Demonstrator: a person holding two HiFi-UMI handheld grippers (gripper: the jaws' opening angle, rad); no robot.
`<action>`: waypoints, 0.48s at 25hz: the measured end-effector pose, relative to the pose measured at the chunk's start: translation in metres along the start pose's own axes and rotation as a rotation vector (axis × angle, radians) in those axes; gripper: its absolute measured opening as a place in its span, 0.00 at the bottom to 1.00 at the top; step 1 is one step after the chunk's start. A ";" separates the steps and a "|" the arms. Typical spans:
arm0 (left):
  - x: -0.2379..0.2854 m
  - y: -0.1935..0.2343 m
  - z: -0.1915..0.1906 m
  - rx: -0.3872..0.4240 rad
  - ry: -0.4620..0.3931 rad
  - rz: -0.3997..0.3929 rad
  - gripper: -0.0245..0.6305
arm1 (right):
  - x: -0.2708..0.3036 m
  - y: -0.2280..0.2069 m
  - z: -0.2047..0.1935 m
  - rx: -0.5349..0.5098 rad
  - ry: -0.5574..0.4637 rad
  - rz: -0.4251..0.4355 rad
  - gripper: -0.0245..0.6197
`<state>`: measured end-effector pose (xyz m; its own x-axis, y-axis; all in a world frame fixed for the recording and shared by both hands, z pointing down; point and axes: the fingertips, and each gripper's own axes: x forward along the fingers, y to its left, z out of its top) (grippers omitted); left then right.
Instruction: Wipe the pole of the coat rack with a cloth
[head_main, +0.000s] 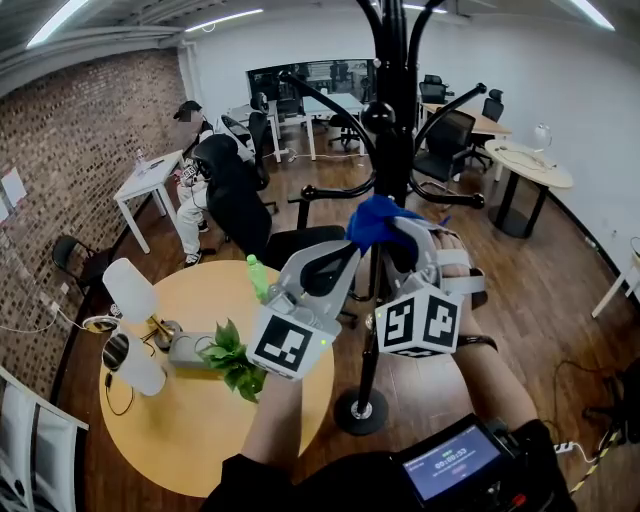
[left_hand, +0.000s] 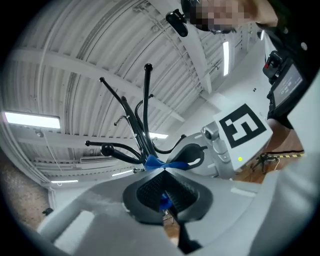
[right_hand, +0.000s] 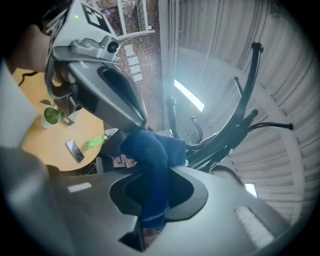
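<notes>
Brick wall on the left, wood floor, white desks and black office chairs further back: that is the office I am looking down into. One black coat rack (head_main: 392, 150) stands at the centre of the head view, its round base on the floor just right of a round yellow table (head_main: 200, 430). One blue cloth (head_main: 378, 222) is bunched against the pole just beneath the lower hook arms. Both tongs have hold of it. The left gripper (head_main: 345, 255) has its jaws pressed together with a sliver of blue pinched between the pads. The right gripper (head_main: 405, 240) is clamped on a thicker fold that hangs down through its jaws. The two tools and their two marker cubes cover the middle stretch of the pole from my head camera. On the yellow table I count two white lamps (head_main: 130, 290), one small potted plant (head_main: 232, 355) and one green bottle (head_main: 258, 275). A phone (right_hand: 75, 150) shows there in the right gripper view. One person (head_main: 200, 165) sits at a desk well behind.
</notes>
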<state>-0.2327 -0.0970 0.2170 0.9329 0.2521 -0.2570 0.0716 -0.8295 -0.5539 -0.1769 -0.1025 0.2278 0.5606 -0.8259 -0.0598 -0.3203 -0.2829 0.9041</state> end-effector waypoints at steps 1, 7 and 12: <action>-0.001 -0.003 -0.006 -0.014 0.008 -0.001 0.04 | -0.001 0.012 -0.005 0.007 0.006 0.029 0.12; -0.006 -0.013 -0.024 -0.085 0.016 0.019 0.04 | -0.008 0.103 -0.041 0.063 0.087 0.295 0.12; -0.012 -0.013 -0.032 -0.105 0.032 0.026 0.04 | -0.018 0.194 -0.079 0.072 0.203 0.570 0.11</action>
<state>-0.2333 -0.1047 0.2527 0.9456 0.2157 -0.2437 0.0828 -0.8836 -0.4608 -0.1885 -0.1042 0.4377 0.4180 -0.7492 0.5138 -0.6598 0.1384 0.7386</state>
